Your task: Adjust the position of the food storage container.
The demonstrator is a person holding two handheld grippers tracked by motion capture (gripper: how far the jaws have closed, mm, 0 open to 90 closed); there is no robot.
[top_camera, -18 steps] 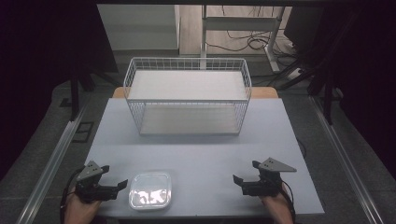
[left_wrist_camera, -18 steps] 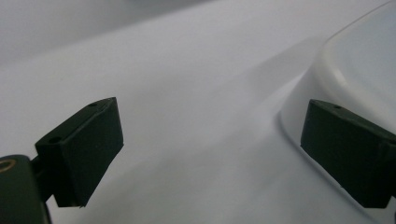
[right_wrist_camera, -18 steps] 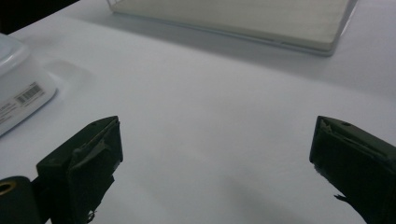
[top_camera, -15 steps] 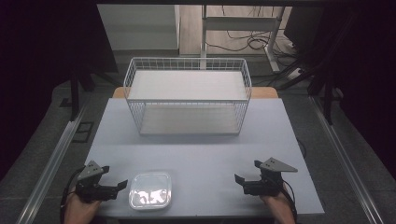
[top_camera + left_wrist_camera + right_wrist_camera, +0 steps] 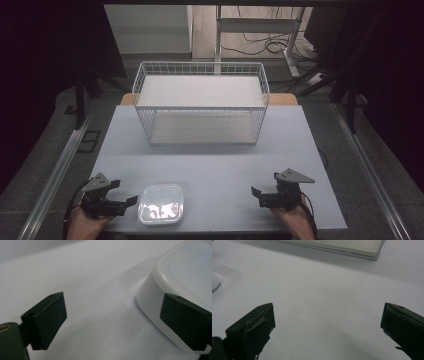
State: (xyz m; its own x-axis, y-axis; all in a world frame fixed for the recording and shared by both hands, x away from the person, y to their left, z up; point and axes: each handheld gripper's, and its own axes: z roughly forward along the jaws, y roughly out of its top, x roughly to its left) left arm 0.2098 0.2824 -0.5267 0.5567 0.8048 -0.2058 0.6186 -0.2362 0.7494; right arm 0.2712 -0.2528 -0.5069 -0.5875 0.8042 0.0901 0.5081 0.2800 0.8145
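Note:
A shallow white lidded container (image 5: 161, 204) lies near the table's front edge, left of centre. My left gripper (image 5: 123, 192) rests on the table just left of it, jaws open and pointing toward it. In the left gripper view the container (image 5: 185, 272) sits at the right, and the gripper (image 5: 112, 320) holds only bare table between its jaws; the right jaw stands in front of the container's near wall. My right gripper (image 5: 257, 196) rests at the front right, open and pointing left. Its own view shows the gripper (image 5: 327, 327) wide open over bare table.
A white wire basket (image 5: 200, 102) stands at the back centre of the pale table (image 5: 215, 165), and its base edge (image 5: 337, 246) shows far off in the right gripper view. Dark floor and metal rails flank the table.

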